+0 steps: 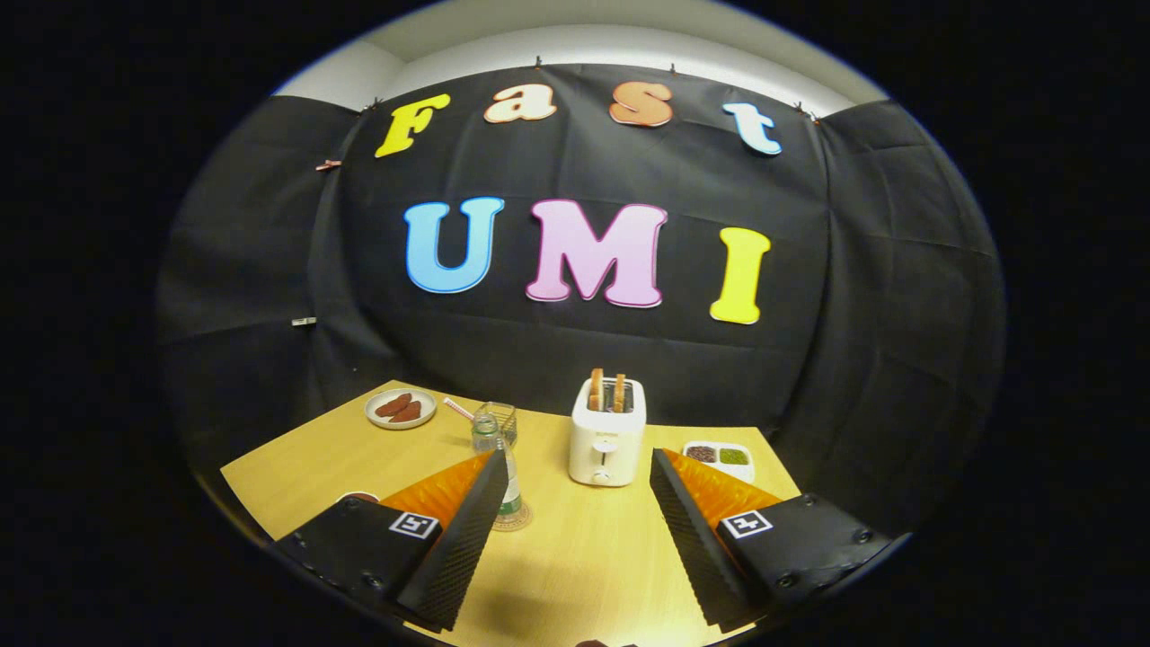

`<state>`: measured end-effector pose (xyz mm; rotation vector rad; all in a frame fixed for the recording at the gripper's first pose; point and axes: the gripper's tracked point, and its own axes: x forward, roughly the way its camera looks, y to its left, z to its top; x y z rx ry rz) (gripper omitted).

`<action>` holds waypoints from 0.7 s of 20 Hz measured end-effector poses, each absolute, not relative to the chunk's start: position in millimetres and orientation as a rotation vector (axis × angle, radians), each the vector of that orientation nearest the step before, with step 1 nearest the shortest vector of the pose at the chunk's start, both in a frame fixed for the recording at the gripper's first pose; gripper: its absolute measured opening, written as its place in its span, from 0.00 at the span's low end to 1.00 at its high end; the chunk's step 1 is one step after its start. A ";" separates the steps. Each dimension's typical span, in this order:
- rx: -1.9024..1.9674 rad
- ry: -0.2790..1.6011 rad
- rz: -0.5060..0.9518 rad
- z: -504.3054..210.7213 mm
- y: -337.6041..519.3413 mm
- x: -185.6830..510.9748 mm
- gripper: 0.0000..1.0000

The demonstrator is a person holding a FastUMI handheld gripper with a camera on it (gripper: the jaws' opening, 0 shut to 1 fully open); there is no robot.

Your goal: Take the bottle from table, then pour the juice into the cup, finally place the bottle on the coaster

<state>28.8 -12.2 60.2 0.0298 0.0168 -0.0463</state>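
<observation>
While I held the gripper above the table with its fingers spread wide and empty, the bottle stood upright on a coaster beside the left finger, the cup just behind it.

Smooth wooden table, glossy plastic toaster, clear glass cup.

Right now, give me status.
Gripper open, nothing held. Bottle upright on coaster, beside left finger. Cup behind it. Toaster ahead.
</observation>
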 end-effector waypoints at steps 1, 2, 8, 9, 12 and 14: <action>0.033 0.018 -0.081 64.0 -18.7 15.7 0.98; 0.039 0.014 -0.111 68.1 -23.8 2.2 0.98; 0.042 -0.058 -0.244 89.6 -37.4 -58.0 0.98; 0.040 -0.049 -0.248 85.7 -36.1 -62.8 0.98; 0.038 -0.043 -0.238 86.6 -27.3 -69.0 0.98; 0.040 -0.037 -0.241 85.5 -25.4 -65.8 0.98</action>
